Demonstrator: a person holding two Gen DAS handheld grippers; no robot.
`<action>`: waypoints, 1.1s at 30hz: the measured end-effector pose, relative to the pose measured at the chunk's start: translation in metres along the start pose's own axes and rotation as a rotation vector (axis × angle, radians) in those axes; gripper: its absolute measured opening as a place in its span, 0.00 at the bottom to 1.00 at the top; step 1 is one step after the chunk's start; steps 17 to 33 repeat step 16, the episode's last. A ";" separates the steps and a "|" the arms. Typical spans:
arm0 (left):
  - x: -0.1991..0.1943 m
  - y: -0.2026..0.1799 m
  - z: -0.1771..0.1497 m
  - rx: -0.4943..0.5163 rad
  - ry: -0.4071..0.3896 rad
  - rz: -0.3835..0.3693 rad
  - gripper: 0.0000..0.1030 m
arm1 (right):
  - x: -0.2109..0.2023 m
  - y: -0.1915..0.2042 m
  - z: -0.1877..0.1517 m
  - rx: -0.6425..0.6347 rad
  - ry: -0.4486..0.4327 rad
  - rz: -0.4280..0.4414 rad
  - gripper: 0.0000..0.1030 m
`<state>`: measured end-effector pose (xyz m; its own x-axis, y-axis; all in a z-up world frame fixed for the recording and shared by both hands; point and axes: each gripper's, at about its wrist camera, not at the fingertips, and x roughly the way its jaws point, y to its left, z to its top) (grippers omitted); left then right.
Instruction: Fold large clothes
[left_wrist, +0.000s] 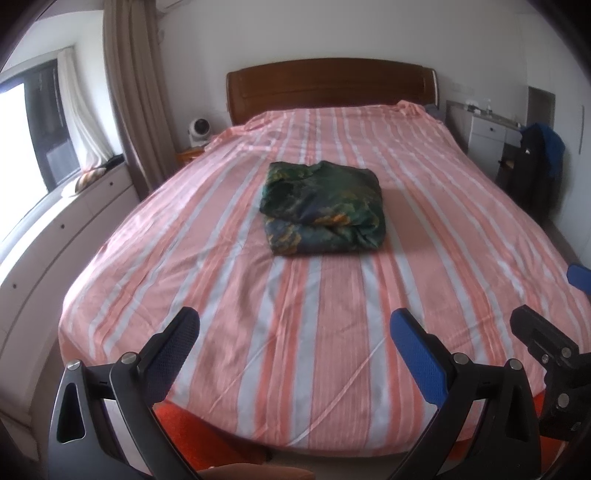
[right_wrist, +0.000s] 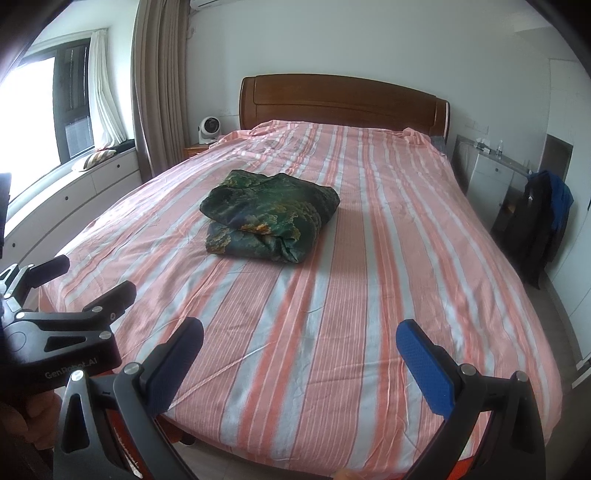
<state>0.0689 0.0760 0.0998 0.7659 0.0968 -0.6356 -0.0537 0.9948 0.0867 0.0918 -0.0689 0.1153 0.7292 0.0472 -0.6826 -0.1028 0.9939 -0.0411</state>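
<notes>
While our left gripper (left_wrist: 295, 325) and right gripper (right_wrist: 299, 332) hang spread and empty near the bed's (left_wrist: 332, 332) foot, the folded garment (left_wrist: 323, 206) sits mid-bed; careless grabbing could undo its loose layers.

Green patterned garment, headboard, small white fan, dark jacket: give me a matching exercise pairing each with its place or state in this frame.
Things:
1. green patterned garment
2. wooden headboard
3. small white fan
4. dark jacket

Places or states:
A. hanging at the right side of the room
B. folded into a bundle on the middle of the striped sheet
C. on the nightstand left of the bed
D. upright against the far wall

Pairs: 1-B, 2-D, 3-C, 4-A
</notes>
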 end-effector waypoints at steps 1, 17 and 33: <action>0.000 0.000 0.000 0.002 -0.001 0.002 1.00 | 0.000 0.001 0.001 -0.002 0.002 0.004 1.00; -0.003 -0.001 0.003 -0.012 -0.017 0.024 1.00 | 0.001 -0.004 0.004 0.007 0.006 -0.011 1.00; -0.003 -0.001 0.003 -0.012 -0.017 0.024 1.00 | 0.001 -0.004 0.004 0.007 0.006 -0.011 1.00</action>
